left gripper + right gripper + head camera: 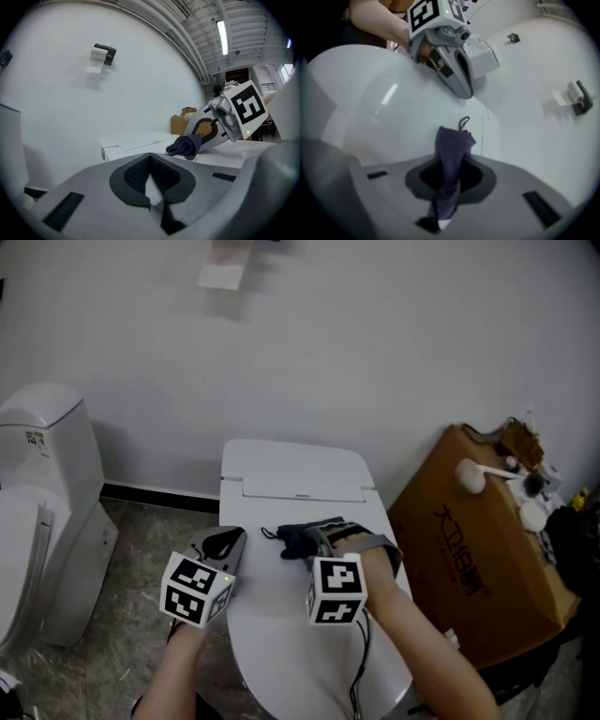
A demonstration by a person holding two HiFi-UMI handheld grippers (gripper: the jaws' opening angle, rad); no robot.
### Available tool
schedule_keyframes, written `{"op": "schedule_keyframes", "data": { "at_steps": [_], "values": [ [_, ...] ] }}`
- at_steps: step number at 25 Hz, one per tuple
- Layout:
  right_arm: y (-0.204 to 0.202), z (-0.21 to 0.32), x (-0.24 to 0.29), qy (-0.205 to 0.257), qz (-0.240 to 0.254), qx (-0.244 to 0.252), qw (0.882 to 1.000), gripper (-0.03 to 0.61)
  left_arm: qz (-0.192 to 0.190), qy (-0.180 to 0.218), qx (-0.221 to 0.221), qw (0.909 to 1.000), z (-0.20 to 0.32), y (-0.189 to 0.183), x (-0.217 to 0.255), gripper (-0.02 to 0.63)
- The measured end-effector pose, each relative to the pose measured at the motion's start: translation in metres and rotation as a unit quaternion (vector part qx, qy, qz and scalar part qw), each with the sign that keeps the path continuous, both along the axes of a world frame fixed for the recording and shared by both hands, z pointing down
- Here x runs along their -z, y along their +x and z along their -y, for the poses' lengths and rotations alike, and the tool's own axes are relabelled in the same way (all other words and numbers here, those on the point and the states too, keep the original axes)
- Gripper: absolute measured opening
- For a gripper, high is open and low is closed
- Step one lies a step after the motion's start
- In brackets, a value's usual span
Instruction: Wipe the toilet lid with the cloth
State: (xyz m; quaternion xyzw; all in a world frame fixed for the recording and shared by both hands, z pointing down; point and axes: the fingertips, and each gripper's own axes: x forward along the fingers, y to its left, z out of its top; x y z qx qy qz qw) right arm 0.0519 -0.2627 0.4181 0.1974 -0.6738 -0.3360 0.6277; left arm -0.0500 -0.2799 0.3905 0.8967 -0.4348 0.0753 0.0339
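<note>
The cardboard box to the right of the toilet carries a line of dark printed characters running down its face, but the head view is too soft to read them with confidence. The second toilet at the left has a small sticker on its tank, too small to read. A small dark mark sits at the front edge of the tank of the middle toilet and is also unreadable. Each gripper's cube shows only black-and-white square markers.

The right gripper has its jaws closed tight on the cloth, a dark blue-grey cloth with a small hanging loop at its far end. In the right gripper view the cloth runs up from between the pads as a twisted strip and sticks out past the tips of the right gripper. Its bunched free end lies on the rear part of the lid, close to the hinge, and in the left gripper view the cloth appears to touch the white surface.

The left gripper hangs over the lid's left edge, beside the cloth but apart from it. In its own view the left gripper has its dark pads brought together with only a thin sliver between them, and nothing is held there.

A paper roll holder hangs on the white wall.
</note>
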Motion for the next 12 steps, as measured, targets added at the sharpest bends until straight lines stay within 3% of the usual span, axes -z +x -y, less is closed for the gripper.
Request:
{"op": "schedule_keyframes", "data": {
  "at_steps": [12],
  "values": [
    [0.002, -0.039, -0.002, -0.01, -0.001, 0.007, 1.0, 0.063, 0.0, 0.005, 0.003, 1.0, 0.001, 0.0, 0.001, 0.016]
  ]
}}
